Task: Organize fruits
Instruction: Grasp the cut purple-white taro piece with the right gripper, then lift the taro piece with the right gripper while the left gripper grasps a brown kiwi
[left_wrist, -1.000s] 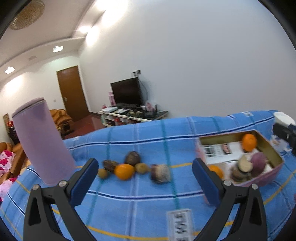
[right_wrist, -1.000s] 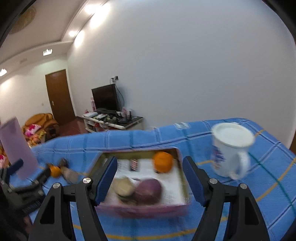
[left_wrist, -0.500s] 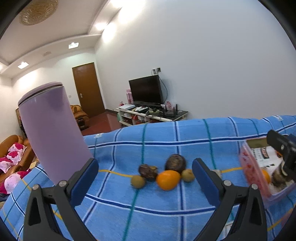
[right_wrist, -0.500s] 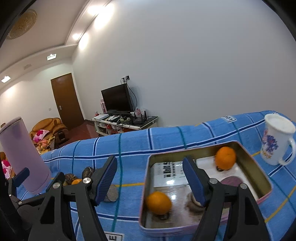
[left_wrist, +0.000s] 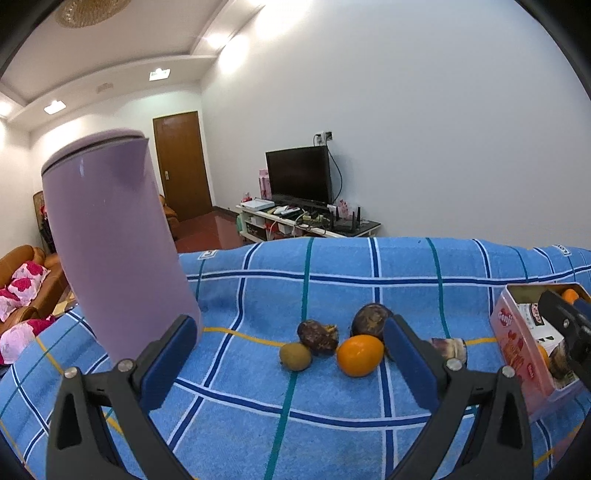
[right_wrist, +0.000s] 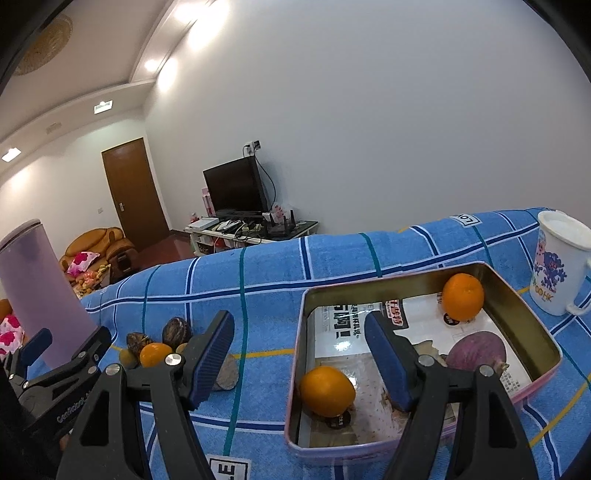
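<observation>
Tin (right_wrist: 517, 317) on blue cloth (left_wrist: 332, 266) — holds two oranges (right_wrist: 462, 297), purple fruit (right_wrist: 476, 349). Loose fruit left of tin: orange (left_wrist: 360, 355), kiwi (left_wrist: 294, 356), two dark fruits (left_wrist: 317, 333). Left gripper (left_wrist: 291, 354) released, nothing held. Right gripper (right_wrist: 299, 354) released — jaws straddle tin's left wall, empty. Purple tumbler (left_wrist: 114, 240) far left of tin; mug (right_wrist: 557, 266) right.

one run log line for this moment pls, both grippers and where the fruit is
left gripper: open, empty | right gripper: open, empty | rectangular pink metal tin: two oranges | blue checked cloth: loose orange, small dark fruits
</observation>
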